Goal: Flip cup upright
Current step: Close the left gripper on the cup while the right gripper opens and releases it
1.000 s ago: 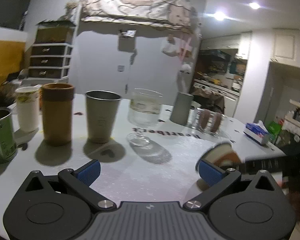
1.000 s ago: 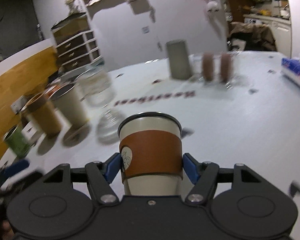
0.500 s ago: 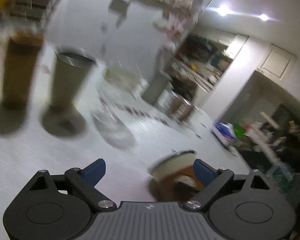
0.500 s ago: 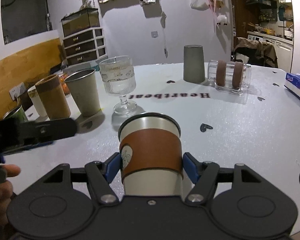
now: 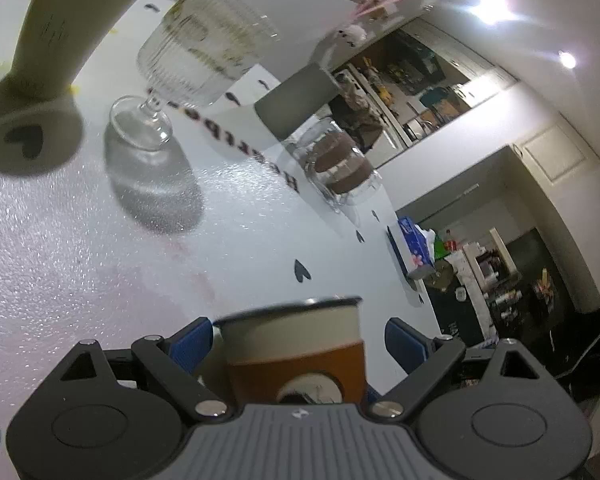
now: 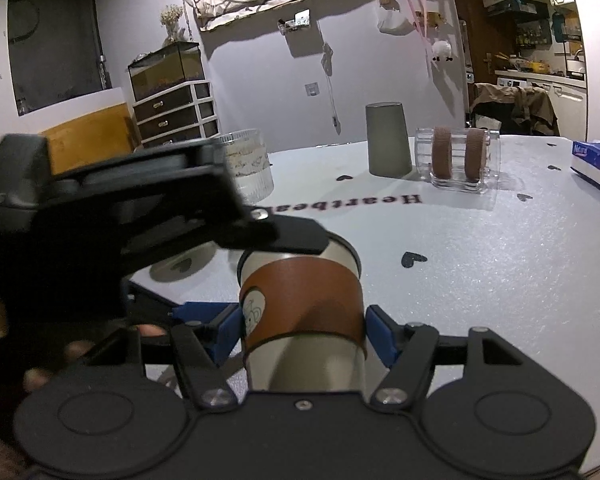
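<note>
A cream steel cup (image 6: 304, 312) with a brown leather sleeve stands upright, rim up, on the white table (image 6: 500, 264). My right gripper (image 6: 302, 330) is shut on the cup at the sleeve. My left gripper (image 5: 298, 344) is open, tilted, with its blue pads either side of the same cup (image 5: 296, 344) and small gaps showing. In the right wrist view the left gripper's body (image 6: 140, 208) reaches in from the left over the cup's rim.
A ribbed stemmed glass (image 5: 204, 36) and a steel tumbler (image 5: 76, 16) stand to the left. An upside-down grey cup (image 6: 388, 140) and a clear holder with brown rolls (image 6: 456, 160) stand at the back. A tissue box (image 6: 596, 164) lies far right.
My left gripper swung right and tilted, closing in around the cup held by my right gripper. The right gripper and cup stayed nearly still.
</note>
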The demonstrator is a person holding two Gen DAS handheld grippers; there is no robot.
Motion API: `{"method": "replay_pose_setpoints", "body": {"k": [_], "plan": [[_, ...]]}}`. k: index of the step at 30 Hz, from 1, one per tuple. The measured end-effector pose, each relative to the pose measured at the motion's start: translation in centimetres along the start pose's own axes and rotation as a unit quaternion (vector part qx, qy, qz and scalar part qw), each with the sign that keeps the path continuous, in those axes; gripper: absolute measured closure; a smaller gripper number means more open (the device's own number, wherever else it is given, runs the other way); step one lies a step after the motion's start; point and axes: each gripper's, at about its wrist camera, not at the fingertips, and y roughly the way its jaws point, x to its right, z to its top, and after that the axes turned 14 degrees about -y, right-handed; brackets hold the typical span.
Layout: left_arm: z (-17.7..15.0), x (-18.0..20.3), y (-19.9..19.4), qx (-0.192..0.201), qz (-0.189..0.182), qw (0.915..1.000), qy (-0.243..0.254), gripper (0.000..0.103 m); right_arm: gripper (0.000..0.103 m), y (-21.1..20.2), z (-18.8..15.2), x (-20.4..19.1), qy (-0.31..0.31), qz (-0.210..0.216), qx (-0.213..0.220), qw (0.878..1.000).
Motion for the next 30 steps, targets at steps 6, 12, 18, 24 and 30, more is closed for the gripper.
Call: {"method": "replay_pose_setpoints", "body": {"k": [6,12,18,24,30], "plan": [[0.4,-0.3,0.5,-0.007,-0.002,1.0,0.003,0.018,0.035,-0.4,-0.3,-0.6,-0.026,0.007,0.008,1.0],[-0.5,1.0,-2.8,0.033,-0.007,0.9956,0.087,0.02,0.035,-1.5,-0.3,-1.7,-0.064,0.025,0.036,0.997],[-3.4,2.9,-6.4,0.128,0.032,0.9665,0.22,0.021,0.035,-2.7,-0.1,-3.1,-0.1,0.052,0.067,0.991],[-4.3,2.7,-9.1,0.206,0.093,0.9361,0.269,0.021,0.031,-3.9,-0.2,-4.4,-0.131,0.047,0.086,0.987],[-2.7,1.6,-11.6,0.281,0.16,0.9032,0.282,0.021,0.031,-4.0,-0.1,-4.1,-0.121,0.038,0.085,0.988]]}}
